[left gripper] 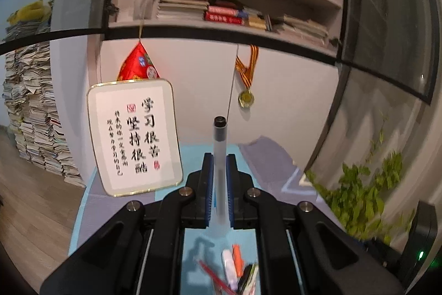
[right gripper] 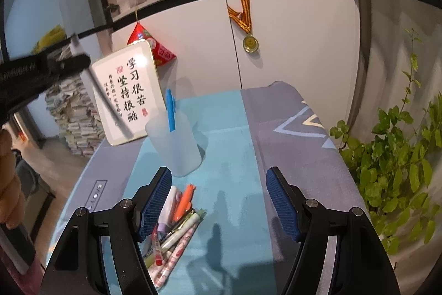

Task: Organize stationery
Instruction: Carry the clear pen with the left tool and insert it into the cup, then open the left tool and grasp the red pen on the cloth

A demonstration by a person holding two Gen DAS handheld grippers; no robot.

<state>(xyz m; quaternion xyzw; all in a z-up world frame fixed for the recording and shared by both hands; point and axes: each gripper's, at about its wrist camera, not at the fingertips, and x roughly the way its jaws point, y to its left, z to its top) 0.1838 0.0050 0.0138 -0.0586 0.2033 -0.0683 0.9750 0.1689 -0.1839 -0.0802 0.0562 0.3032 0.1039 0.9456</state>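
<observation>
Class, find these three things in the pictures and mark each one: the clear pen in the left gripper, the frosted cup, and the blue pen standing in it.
clear pen [left gripper: 220, 151], left wrist view, on its translucent barrel.
frosted cup [right gripper: 176, 148], right wrist view, on its side wall.
blue pen [right gripper: 170, 112], right wrist view, on its upper shaft.

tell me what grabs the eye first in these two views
The left gripper is shut on a frosted pen, held up in front of the calligraphy sign. Below the open right gripper, a frosted cup holds a blue pen, with loose pens piled beside it.
</observation>
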